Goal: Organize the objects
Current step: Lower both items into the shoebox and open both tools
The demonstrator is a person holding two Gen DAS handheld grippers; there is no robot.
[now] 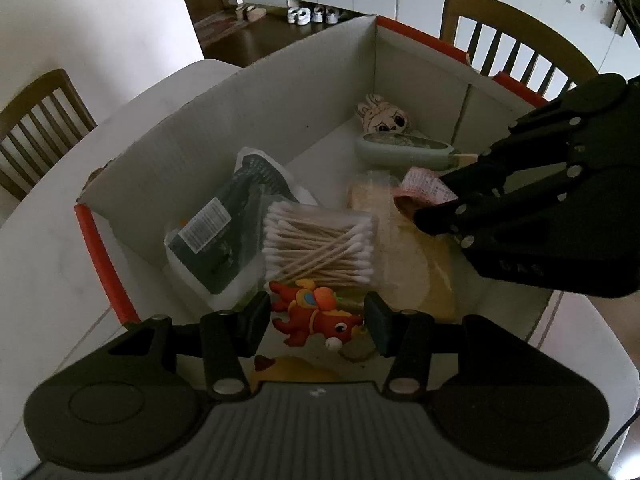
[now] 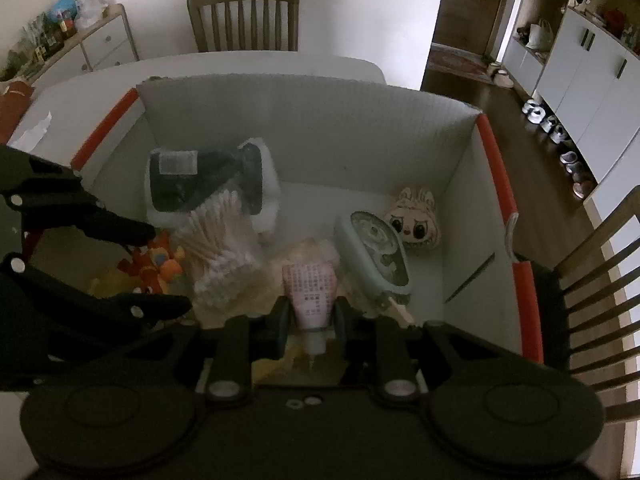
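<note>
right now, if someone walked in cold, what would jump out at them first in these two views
The red-orange cartoon dragon toy sits between the open left gripper fingers, at the near end of the white cardboard box with orange edges. The right gripper is shut on a pink squeeze tube. Beside them lies a clear pack of cotton swabs.

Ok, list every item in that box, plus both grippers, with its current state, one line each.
Left gripper: open, fingers either side of the red dragon toy.
Right gripper: shut on the pink tube, cap toward the camera.
Cotton swab box: closed, lying flat.
Dark green pouch: leaning on the box wall.
Green case: tilted, closed.
Bunny-face plush: face up in the corner.
</note>
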